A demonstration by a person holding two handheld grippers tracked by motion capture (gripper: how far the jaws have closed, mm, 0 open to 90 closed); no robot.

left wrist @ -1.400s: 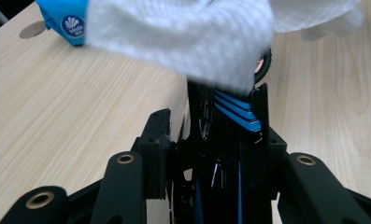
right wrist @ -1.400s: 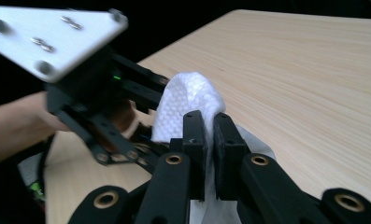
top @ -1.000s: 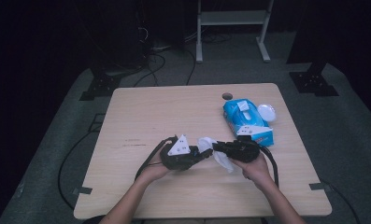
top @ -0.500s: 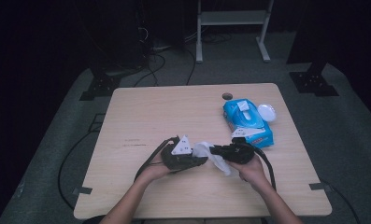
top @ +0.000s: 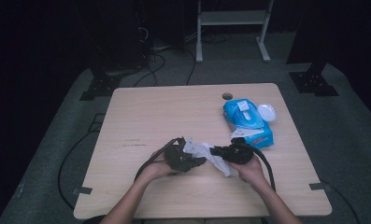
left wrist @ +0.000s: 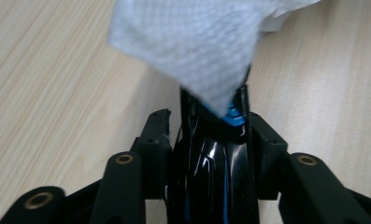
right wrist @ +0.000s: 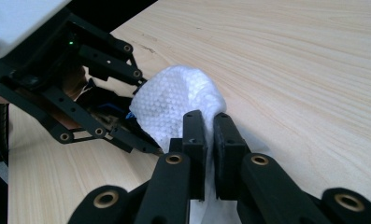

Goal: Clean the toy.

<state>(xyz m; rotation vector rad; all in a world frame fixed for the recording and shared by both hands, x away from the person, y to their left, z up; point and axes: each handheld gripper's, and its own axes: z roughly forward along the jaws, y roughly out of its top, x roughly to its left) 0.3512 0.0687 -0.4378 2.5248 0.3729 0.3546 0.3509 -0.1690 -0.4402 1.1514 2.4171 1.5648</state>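
**Both hand-held grippers on one wipe**

My left hand-held gripper (top: pixel 199 160) is clamped on one corner of the white wipe (top: pixel 206 153), and my right hand-held gripper (top: pixel 216 151) pinches its other end, jaws nearly together. The wipe hangs between them just above the desk (top: pixel 141 116), near its front edge. The blue wipes pack (top: pixel 246 122) lies just beyond my right hand.

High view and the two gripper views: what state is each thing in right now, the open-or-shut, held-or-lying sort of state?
Left gripper: shut on the white wipe.
Right gripper: shut on the white wipe.
White wipe: crumpled, held between both grippers just above the table.
Blue wipes pack: lying flat on the table, its lid flap open.
White round lid: lying on the table beside the pack.
Table: bearing the pack and lid.
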